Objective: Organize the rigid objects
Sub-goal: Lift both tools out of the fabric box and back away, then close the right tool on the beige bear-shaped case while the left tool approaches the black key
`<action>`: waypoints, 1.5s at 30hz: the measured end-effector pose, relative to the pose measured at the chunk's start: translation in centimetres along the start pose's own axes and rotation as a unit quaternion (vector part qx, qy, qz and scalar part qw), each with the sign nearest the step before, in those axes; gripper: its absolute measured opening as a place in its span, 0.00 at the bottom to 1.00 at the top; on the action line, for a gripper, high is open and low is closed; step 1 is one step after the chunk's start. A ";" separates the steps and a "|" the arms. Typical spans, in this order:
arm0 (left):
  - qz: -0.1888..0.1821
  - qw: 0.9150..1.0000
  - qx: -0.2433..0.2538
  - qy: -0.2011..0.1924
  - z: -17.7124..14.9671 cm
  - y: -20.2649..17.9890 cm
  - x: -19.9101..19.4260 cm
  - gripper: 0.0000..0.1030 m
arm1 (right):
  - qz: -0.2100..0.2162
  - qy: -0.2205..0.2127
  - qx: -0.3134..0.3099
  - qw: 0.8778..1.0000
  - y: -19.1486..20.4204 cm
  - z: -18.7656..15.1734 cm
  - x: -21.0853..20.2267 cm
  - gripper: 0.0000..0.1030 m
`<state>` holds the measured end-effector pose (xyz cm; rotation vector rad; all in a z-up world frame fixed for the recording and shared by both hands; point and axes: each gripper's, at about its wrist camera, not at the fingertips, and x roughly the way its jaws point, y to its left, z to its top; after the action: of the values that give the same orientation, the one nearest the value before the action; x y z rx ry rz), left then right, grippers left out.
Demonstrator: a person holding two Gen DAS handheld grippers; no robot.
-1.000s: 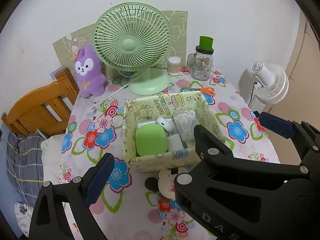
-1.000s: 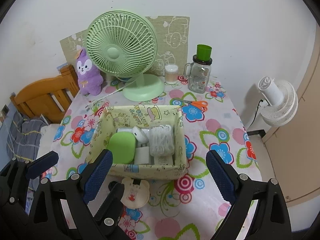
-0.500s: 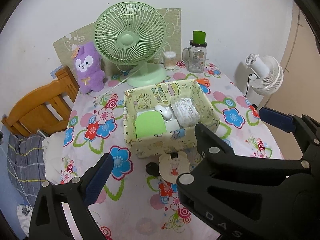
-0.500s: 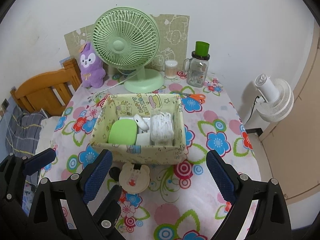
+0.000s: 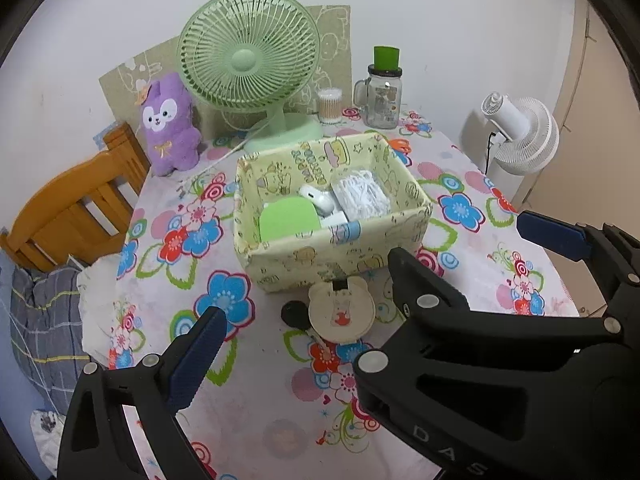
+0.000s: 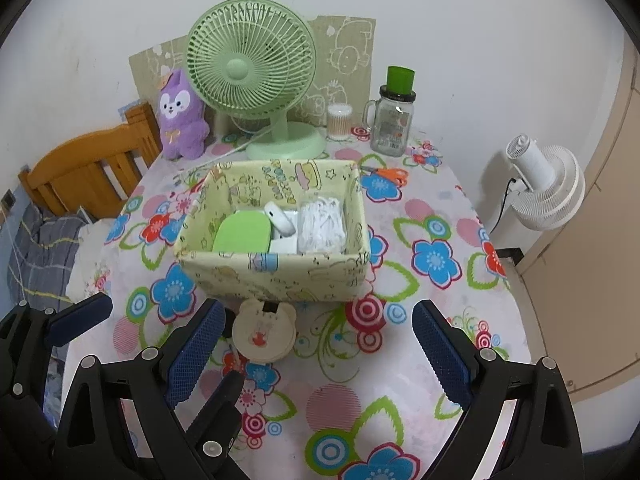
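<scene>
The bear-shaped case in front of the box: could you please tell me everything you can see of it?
The bear case is a small, round, cream-coloured item with two rounded ears and a little cartoon animal with red printed on its top. It looks like hard plastic. It lies flat on the floral tablecloth, just in front of the box, ears towards it. A black piece lies at its left edge, and a dark clip shows between the ears. Neither tool touches it.

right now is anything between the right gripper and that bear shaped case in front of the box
Nothing visible blocks it. The bear-shaped case lies on bare tablecloth just ahead of the open right gripper, close to its left finger. The box sits behind the case, not in the path.
</scene>
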<state>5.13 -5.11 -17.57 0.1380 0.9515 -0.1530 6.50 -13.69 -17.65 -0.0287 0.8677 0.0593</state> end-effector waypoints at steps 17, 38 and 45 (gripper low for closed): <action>-0.008 1.000 -0.014 0.023 -4.6 0.6 3.9 0.97 | 0.014 0.012 -0.021 1.000 1.6 -4.5 4.0 0.94; 0.010 0.999 -0.011 0.048 -6.9 2.6 9.6 0.97 | 0.041 0.051 -0.071 0.995 3.6 -5.9 10.9 0.93; 0.010 0.998 -0.011 0.057 -7.0 2.9 10.8 0.97 | 0.042 0.067 -0.070 0.994 3.5 -5.9 12.9 0.93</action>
<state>6.30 -1.76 -30.27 0.1378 1.0643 -0.1167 10.10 -9.99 -31.27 -0.1292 0.9979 0.1984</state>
